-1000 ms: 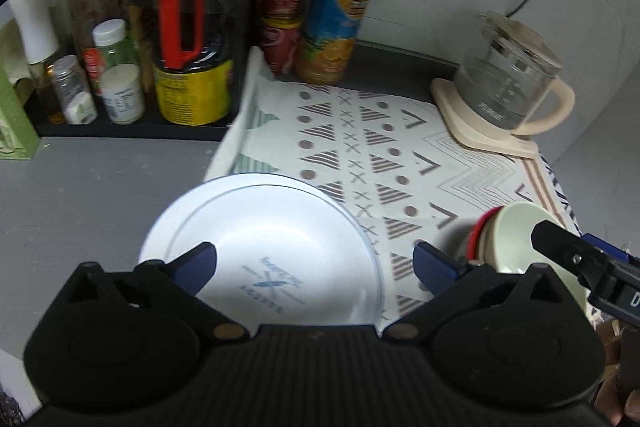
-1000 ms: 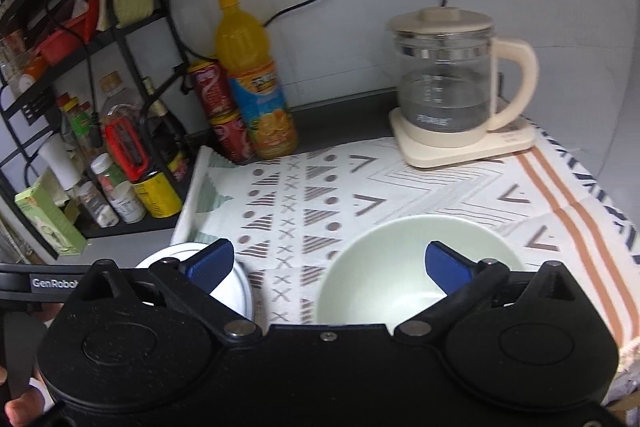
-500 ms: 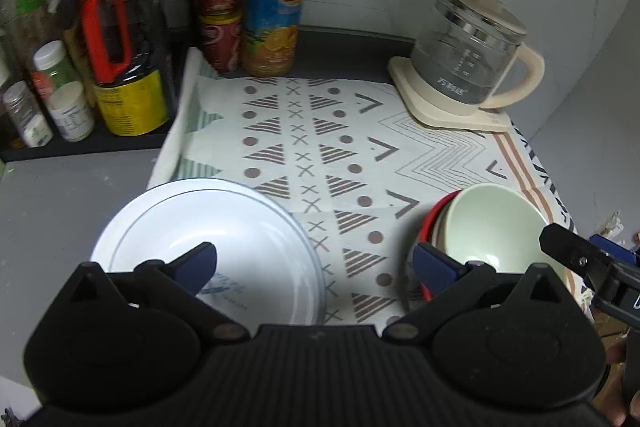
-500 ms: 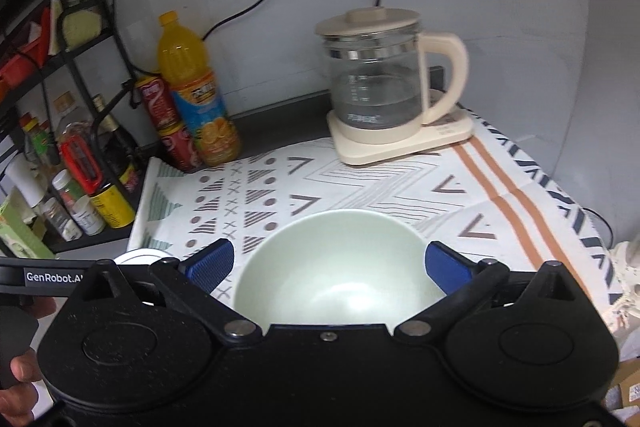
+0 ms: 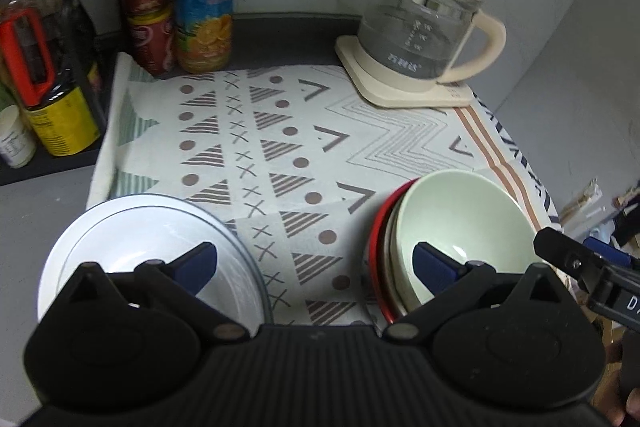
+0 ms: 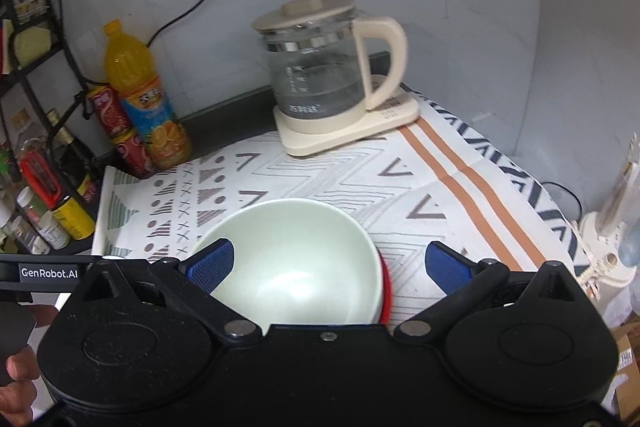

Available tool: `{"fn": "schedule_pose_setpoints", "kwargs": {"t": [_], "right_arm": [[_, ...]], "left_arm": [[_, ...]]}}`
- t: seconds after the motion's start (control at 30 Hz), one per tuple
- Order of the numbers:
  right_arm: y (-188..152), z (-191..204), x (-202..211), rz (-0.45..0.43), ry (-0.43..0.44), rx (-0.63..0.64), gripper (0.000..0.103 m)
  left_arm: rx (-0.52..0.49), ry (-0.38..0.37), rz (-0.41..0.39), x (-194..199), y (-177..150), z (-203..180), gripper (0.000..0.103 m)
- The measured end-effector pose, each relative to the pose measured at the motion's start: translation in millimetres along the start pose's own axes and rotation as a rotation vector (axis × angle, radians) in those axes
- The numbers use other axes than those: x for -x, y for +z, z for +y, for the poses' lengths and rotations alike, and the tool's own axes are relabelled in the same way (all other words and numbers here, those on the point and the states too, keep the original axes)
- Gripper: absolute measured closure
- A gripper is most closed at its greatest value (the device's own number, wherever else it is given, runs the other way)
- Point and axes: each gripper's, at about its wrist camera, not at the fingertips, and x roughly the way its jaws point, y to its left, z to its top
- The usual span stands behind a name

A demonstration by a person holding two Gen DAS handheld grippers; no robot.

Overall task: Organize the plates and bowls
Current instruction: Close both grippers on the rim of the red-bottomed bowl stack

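The left gripper (image 5: 314, 267) is hovering over the front of the worktop with its jaws spread wide and nothing between them. Its left blue pad is sitting above the white plate (image 5: 132, 239), which is lying flat at the front left, partly on the patterned cloth (image 5: 280, 131) and partly on the bare grey worktop (image 5: 36, 211). Its right pad is showing in front of the pale green bowl (image 5: 460, 219), which is nesting in a stack whose red rim (image 5: 378, 239) is peeking out on the left side. The stack is resting on the cloth at the front right, well apart from the plate.

The right gripper (image 6: 328, 263) is likewise holding its jaws wide apart, gripping nothing, with the green bowl (image 6: 296, 259) lying below and between its blue pads.

At the back, a glass kettle (image 6: 320, 71) is standing on its cream base, and an orange juice bottle (image 6: 140, 95) is standing beside stacked red cans (image 6: 116, 131).
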Motion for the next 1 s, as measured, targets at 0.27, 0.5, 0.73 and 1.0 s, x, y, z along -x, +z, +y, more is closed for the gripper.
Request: {"fn": "schedule_pose_setpoints", "kwargs": {"t": [0.27,0.5,0.73,1.0], "right_arm": [[-8,-11,-5,0.034,-0.06,-0.041,0.005],[-19,-20,-16,0.099,-0.083,-0.095,0.018],[-26,-25,-24,0.145,-0.094,-0.143,0.03],[-34,-29,-36,0.204,-0.099,-0.187,0.05]], "left_arm": [[-0.08,-0.054,0.041,-22,3,-11,0.002],[-0.122,-0.115,0.073,-40,6,-15,0.008],[-0.148,-0.159,0.131,-60,6,-17,0.034],[-0.17,-0.216,0.193,-81,6,-21,0.059]]}}
